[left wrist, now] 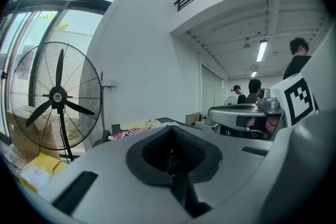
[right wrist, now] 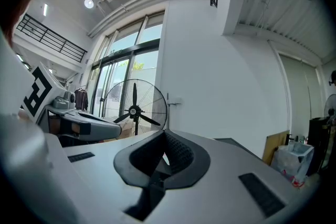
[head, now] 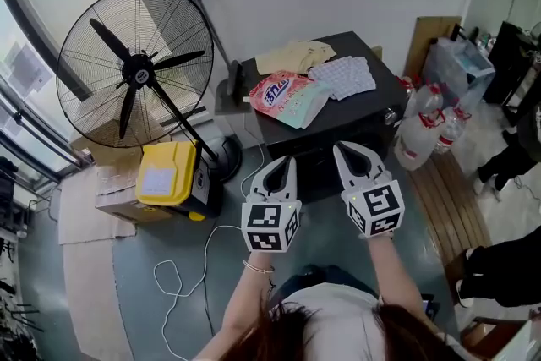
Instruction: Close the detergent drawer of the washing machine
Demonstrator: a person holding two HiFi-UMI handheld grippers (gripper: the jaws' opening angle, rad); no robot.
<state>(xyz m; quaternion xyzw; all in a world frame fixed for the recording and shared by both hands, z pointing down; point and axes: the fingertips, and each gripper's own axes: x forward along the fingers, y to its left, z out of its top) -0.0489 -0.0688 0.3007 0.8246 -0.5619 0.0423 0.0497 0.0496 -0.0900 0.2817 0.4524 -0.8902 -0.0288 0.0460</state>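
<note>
The black washing machine [head: 338, 127] stands against the white wall, straight ahead of me. I cannot make out its detergent drawer in any view. My left gripper [head: 286, 161] and right gripper [head: 341, 148] are held side by side in the air in front of the machine, apart from it. Both are shut with nothing between the jaws. The left gripper view shows its shut jaws [left wrist: 170, 129] pointing level at the wall, with the machine's top [left wrist: 157, 122] just beyond. In the right gripper view, the shut jaws [right wrist: 164, 135] also point at the wall.
A pink detergent bag [head: 286, 97] and folded cloths [head: 342, 76] lie on the machine. A big black standing fan [head: 135, 72] and a yellow box [head: 166, 175] stand at the left. A white cable [head: 207, 266] trails on the floor. Plastic bottles [head: 427, 127] are at the right. People stand far off [left wrist: 296, 60].
</note>
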